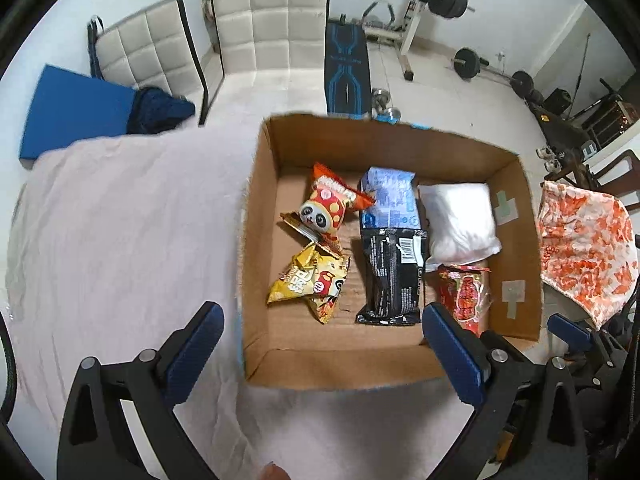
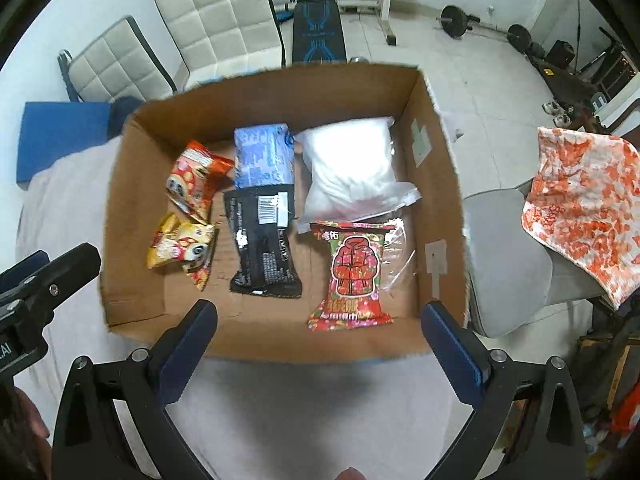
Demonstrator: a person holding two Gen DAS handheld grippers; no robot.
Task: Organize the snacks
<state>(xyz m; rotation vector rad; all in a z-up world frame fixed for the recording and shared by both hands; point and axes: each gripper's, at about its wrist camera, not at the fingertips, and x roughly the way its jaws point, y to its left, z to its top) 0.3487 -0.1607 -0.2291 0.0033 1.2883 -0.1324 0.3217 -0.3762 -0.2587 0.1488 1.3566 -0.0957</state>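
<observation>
Both grippers are held wide apart and empty: the left gripper (image 1: pixel 322 350) hangs over the near left corner of the cardboard box (image 1: pixel 260 240), and the right gripper (image 2: pixel 320 344) over its near wall. The box rests on a worktop (image 1: pixel 120 220) covered in pale cloth. All the snacks seen lie inside it: a red panda packet (image 2: pixel 196 182) and a yellow packet (image 2: pixel 182 246) overlapping on the left, a blue packet (image 2: pixel 264 156) and a black packet (image 2: pixel 264 240) end to end in the middle, a white bag (image 2: pixel 352 168) and a red coat-print packet (image 2: pixel 354 276) on the right. If tidying remains, the skewed left pair is judged the likeliest target. A packet is best pinched by its crimped seam, lifted clear of its neighbour, then laid square to the wall.
</observation>
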